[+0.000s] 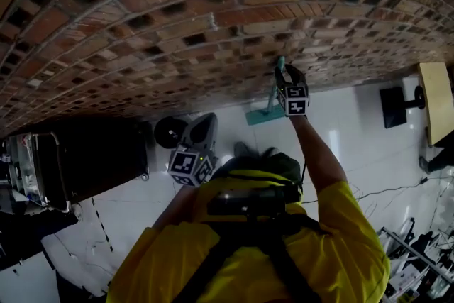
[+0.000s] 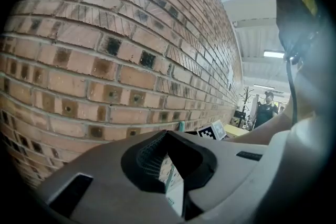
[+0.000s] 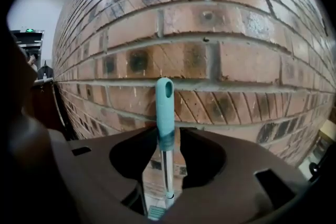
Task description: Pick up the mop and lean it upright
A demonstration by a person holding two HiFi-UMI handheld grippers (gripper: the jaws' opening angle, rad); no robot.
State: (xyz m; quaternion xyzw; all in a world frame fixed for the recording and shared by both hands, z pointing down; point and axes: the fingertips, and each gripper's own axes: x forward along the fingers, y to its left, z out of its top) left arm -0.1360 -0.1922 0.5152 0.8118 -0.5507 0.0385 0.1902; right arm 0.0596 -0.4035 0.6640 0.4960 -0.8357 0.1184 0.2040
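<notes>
The mop stands nearly upright against the brick wall (image 1: 177,25), its teal handle (image 1: 281,64) at the bricks and its flat teal head (image 1: 259,115) on the white floor. In the right gripper view the teal grip (image 3: 164,105) and metal pole (image 3: 166,170) rise between the jaws with a gap on each side. My right gripper (image 1: 282,76) is open around the handle top, its pads not pressing. My left gripper (image 1: 204,123) hangs lower and to the left, away from the mop, jaws slightly apart with nothing between them (image 2: 173,168).
A dark cabinet (image 1: 85,160) stands at the left by the wall, with a round black object (image 1: 170,131) beside it. A wooden table (image 1: 436,99) and a black stand (image 1: 394,106) are at the right. Cables lie on the floor. A person (image 2: 265,108) stands far off.
</notes>
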